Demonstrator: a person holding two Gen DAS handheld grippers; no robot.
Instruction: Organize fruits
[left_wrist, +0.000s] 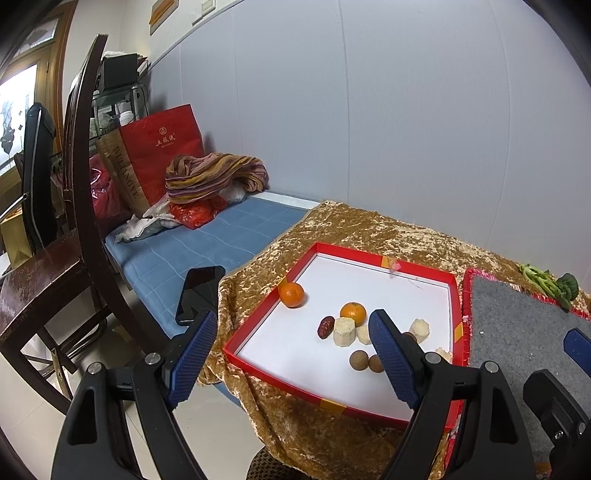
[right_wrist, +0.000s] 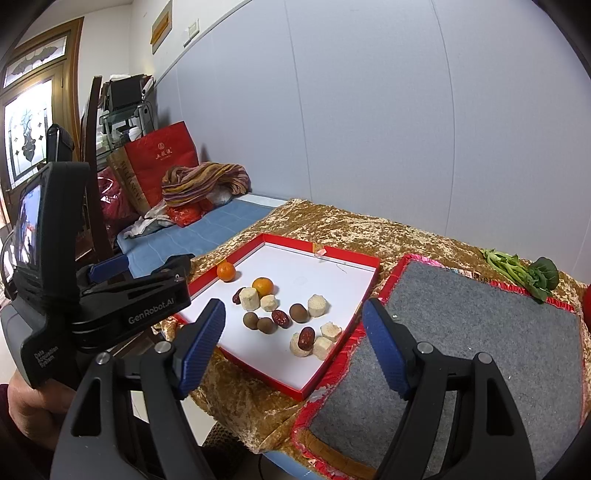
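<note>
A red-walled tray (left_wrist: 266, 295) (right_wrist: 332, 363) with a white floor lies on the gold cloth. In it are two oranges (left_wrist: 291, 294) (right_wrist: 225, 271), red dates (right_wrist: 306, 338), brown longans (right_wrist: 250, 319) and several pale sugarcane chunks (left_wrist: 344, 332) (right_wrist: 318, 305). My left gripper (left_wrist: 295, 347) hovers open over the tray's near left part, nothing between its fingers. My right gripper (right_wrist: 293, 339) hangs open above the tray's near edge, also empty. In the right wrist view the left gripper's body (right_wrist: 110, 306) shows at the left, held by a hand.
A grey mat (right_wrist: 461, 350) with red trim lies right of the tray. Green leafy stalks (right_wrist: 524, 271) rest on the cloth at the far right. Left of the table: a blue cushion (left_wrist: 207, 240) with a black phone (left_wrist: 199, 293), a red bag (left_wrist: 159, 151), a wooden chair (left_wrist: 44, 280).
</note>
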